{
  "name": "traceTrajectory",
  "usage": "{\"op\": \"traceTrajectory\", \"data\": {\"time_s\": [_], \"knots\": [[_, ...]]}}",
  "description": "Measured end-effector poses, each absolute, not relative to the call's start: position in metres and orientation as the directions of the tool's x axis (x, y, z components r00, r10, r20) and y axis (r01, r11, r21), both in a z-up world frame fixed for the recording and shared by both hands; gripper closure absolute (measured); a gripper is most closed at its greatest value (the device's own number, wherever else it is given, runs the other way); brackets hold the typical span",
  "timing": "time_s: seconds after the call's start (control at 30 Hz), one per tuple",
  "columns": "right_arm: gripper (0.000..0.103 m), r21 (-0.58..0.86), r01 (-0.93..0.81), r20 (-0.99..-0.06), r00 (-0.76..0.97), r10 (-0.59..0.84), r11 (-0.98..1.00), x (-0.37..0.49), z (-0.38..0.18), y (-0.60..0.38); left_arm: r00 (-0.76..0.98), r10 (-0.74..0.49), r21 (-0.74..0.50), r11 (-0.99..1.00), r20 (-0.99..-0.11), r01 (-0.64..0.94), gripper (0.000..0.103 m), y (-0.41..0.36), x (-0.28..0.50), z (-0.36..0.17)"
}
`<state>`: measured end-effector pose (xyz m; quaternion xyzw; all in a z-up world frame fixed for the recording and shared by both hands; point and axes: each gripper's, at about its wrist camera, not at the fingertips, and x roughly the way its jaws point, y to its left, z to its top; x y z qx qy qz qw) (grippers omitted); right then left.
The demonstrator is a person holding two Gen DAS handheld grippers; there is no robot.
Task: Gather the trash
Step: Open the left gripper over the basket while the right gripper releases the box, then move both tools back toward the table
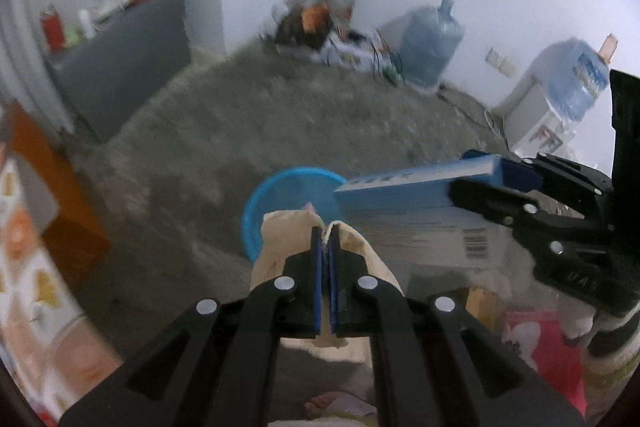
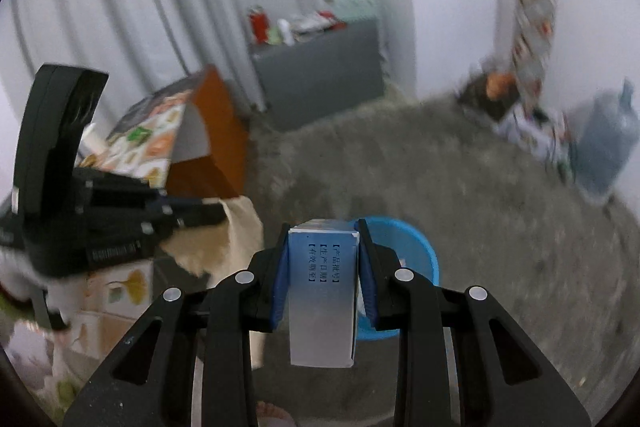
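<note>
step: carry-to-bin, both hands loaded and near the blue bin (image 1: 256, 203); nothing released yet.
left gripper (image 1: 329, 247): jaws pressed together, pinching a crumpled beige paper bag (image 1: 280, 239). The bag hangs over the near rim of the bin in the left wrist view.
right gripper (image 2: 323, 267): jaws part-spread, clamped on the two long sides of a blue-and-white carton (image 2: 322, 291). Printed end flap faces the camera.
carton vs bin: in the left wrist view it sticks out sideways at the bin's right edge; in the right wrist view the bin shows just behind and below it. Height above the rim: can't tell.
bin location: on the grey floor (image 1: 320, 115), in front of both grippers, well apart from the water jugs (image 1: 428, 43) by the far wall.
bin contents: a small pale scrap or two visible inside, too blurred to name. Otherwise looks mostly empty.
other containers: orange-sided box (image 2: 216, 131) to the left of the bin, contents not visible.
next move (judgement): centre each item over the bin opening, then let the jaws go. The bag is soft and wide and may snag on the rim, so get it fully past the edge first. The carton is long, so tip it end-down before release.
risk: heavy motion blur, alignment over the bin is hard to confirm.
</note>
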<state>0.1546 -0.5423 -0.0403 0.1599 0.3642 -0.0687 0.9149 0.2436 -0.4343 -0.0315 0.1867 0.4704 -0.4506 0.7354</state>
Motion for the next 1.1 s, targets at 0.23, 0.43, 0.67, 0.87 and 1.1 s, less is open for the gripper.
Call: {"op": "traceTrajectory", "data": {"time_s": [0.23, 0.43, 0.67, 0.87, 1.1], "knots": [[0.074, 0.364, 0.35, -0.728, 0.685, 0.03, 0.863, 0.182, -0.107, -0.58, 0.091, -0.452, -0.195, 0.546, -0.887, 0.814, 0.099, -0.49, 0.269, -0.095], [0.045, 0.51, 0.5, -0.772, 0.625, 0.117, 0.7, 0.201, -0.202, -0.624, 0.094, -0.387, -0.199, 0.649, -0.917, 0.735, 0.046, -0.504, 0.302, -0.164], [0.044, 0.508, 0.62, -0.822, 0.557, 0.121, 0.598, 0.177, -0.259, -0.626, 0.119, -0.412, -0.226, 0.693, -0.904, 0.684, 0.042, -0.469, 0.319, -0.162], [0.044, 0.524, 0.591, -0.795, 0.598, 0.103, 0.614, 0.163, -0.231, -0.619, 0.169, -0.474, -0.263, 0.712, -0.864, 0.651, 0.04, -0.432, 0.327, -0.125], [0.044, 0.532, 0.504, -0.745, 0.66, 0.094, 0.68, 0.144, -0.185, -0.602, 0.222, -0.57, -0.338, 0.709, -0.791, 0.618, 0.034, -0.358, 0.306, -0.058]]}}
